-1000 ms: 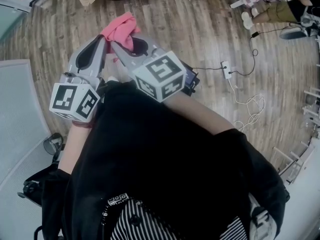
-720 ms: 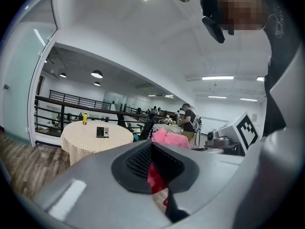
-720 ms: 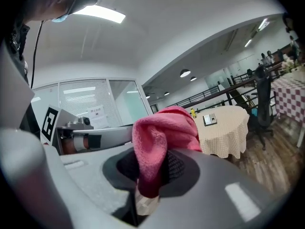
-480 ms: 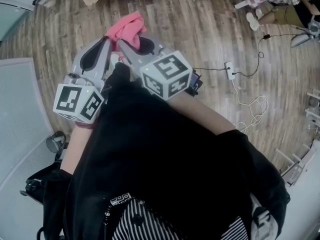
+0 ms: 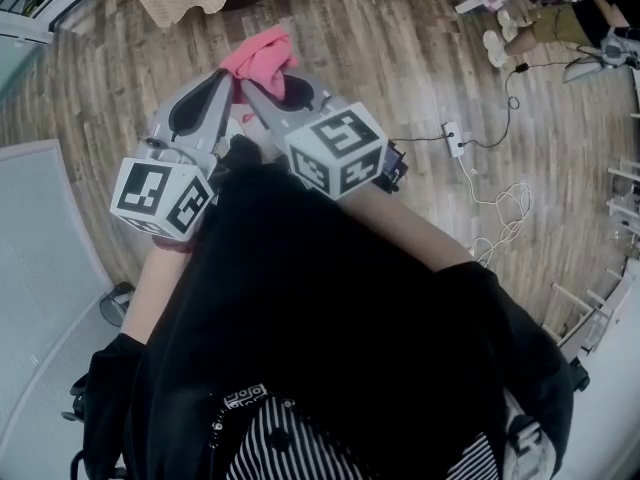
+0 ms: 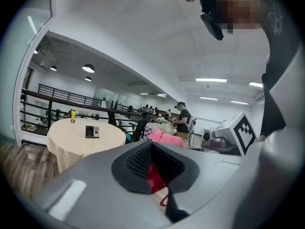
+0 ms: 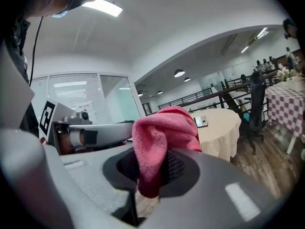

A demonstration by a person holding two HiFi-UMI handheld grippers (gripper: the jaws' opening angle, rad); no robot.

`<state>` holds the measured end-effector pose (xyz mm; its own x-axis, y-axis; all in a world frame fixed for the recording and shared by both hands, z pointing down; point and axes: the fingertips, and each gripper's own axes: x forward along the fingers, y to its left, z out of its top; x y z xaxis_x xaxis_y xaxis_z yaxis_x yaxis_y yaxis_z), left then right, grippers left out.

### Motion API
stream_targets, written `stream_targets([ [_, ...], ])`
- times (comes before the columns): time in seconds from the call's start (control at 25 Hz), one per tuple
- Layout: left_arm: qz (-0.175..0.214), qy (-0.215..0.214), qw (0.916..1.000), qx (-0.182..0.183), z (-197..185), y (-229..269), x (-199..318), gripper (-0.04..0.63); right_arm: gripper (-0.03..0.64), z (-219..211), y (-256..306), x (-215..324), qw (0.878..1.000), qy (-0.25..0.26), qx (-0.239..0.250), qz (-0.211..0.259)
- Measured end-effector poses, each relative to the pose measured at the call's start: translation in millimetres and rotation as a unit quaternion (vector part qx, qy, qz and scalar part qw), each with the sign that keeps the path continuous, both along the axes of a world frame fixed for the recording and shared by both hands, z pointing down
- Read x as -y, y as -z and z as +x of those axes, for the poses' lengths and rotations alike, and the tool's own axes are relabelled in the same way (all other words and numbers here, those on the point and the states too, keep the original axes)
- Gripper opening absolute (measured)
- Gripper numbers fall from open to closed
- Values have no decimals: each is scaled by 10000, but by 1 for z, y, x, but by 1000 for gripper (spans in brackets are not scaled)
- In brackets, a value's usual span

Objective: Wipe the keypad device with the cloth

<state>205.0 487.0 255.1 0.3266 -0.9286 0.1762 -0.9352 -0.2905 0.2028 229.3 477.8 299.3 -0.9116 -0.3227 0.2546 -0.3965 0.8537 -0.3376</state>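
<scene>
My right gripper (image 5: 250, 86) is shut on a pink cloth (image 5: 262, 56), which bunches up over its jaws (image 7: 159, 142). My left gripper (image 5: 213, 83) is right beside it, tip to tip, jaws closed; a red sliver shows in the pad gap of the left gripper (image 6: 153, 173). The keypad device (image 6: 92, 131) lies flat on a round table with a beige cover (image 6: 71, 142), some way ahead of both grippers. In the right gripper view the keypad device (image 7: 201, 122) shows just past the cloth. Both grippers are held at chest height over the wooden floor.
A yellow bottle (image 6: 73, 114) stands on the round table. A power strip with cables (image 5: 452, 138) lies on the floor at the right. A black office chair (image 7: 255, 109) and a checked table (image 7: 286, 104) stand to the right. People stand further back (image 6: 183, 120).
Both grippers with the cloth have shifted slightly up and right in the head view. The beige table's edge shows more at the top.
</scene>
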Motion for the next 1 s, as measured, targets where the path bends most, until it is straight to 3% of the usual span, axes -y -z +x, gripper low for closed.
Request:
stream_targets([
  [0.52,139,-255,9995,-75,-79,15,98,-8,75,-77,9,88,9997,-205,-71,62],
  [1.0,81,-790,9963,-316,-167,7,157,-8,75,-169,2,142,9976,-593,-352,-7],
])
